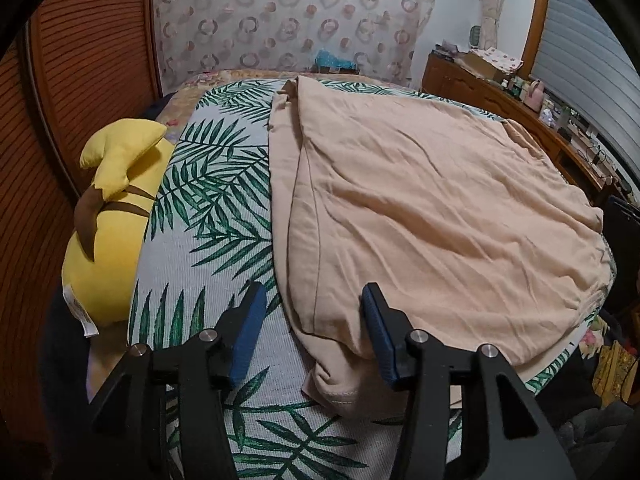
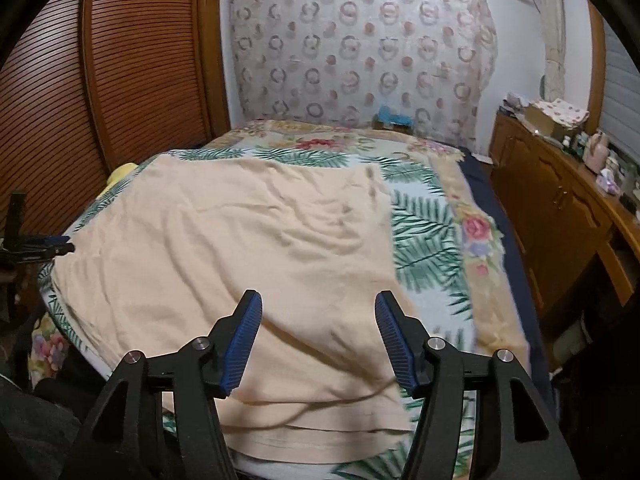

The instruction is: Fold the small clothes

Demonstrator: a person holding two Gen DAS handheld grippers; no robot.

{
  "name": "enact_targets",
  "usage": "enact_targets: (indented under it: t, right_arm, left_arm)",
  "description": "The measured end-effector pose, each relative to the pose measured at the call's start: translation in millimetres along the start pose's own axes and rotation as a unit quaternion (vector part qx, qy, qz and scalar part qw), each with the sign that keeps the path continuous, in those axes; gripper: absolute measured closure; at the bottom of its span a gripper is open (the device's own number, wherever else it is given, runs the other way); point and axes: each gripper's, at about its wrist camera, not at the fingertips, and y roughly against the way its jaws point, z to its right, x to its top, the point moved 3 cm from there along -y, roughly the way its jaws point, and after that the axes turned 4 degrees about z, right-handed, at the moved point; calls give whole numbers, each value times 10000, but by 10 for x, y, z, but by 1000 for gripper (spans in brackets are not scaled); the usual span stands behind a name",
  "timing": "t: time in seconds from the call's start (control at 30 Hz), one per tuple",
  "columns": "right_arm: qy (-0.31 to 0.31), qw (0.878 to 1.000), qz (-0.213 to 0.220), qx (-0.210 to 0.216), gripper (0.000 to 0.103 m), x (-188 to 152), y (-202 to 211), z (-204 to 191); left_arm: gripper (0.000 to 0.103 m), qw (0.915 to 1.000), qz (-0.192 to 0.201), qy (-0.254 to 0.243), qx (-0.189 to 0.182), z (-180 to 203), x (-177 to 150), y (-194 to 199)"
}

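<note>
Bed | shirt spread flat, centre frame | left tool and right tool held apart, nothing gripped, over near hem | both hem corners should be pinched together, lifted evenly.

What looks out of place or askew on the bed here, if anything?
Nothing is damaged or spilled. The peach garment lies spread on the leaf-print bedcover, wrinkled, with its left edge doubled over in a long fold. A yellow plush toy sits wedged at the bed's left side, beside the work area.
</note>
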Motion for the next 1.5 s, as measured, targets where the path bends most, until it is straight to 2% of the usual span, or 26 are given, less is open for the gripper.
enact_targets:
  t: [0.17, 0.4, 0.47, 0.53, 0.6, 0.73, 0.9, 1.1, 1.23, 1.5]
  right_arm:
    - [145, 9998, -147, 32, 42, -134, -178, -143]
    - [157, 9989, -438, -48, 42, -234, -423, -124]
    - [149, 9986, -493, -72, 42, -248, -495, -128]
    - [169, 9985, -500, -124, 42, -256, -528, -125]
    - [257, 9985, -456, -181, 42, -205, -554, -156]
    - [283, 9987, -384, -204, 39, -177, -578, -145]
    - [308, 9988, -355, -131, 27, -242, -526, -203]
    - [186, 9989, -421, -68, 26, -278, -412, -197]
    - [-13, 9996, -279, 84, 26, -288, -274, -132]
    - [-95, 9999, -27, -35, 27, -388, -8, 60]
  left_arm:
    - [52, 10000, 51, 70, -40, -9, -8, -1]
    - [52, 9999, 79, 107, -74, -9, 9, -8]
    - [60, 9999, 93, 77, -110, 14, 19, -15]
    - [81, 9998, 77, 43, -170, 32, 32, -23]
    - [93, 9994, 31, 56, -343, 47, 57, -30]
    - [94, 9984, 251, 61, -500, 150, 184, 94]
    - [94, 9941, 660, -138, -850, 494, 464, 334]
    - [94, 9844, 988, -580, -1339, 1079, 835, 460]
    - [94, 9768, 1061, -766, -1693, 1476, 1044, 456]
    - [94, 9611, 1081, -1177, -2252, 2286, 1355, 431]
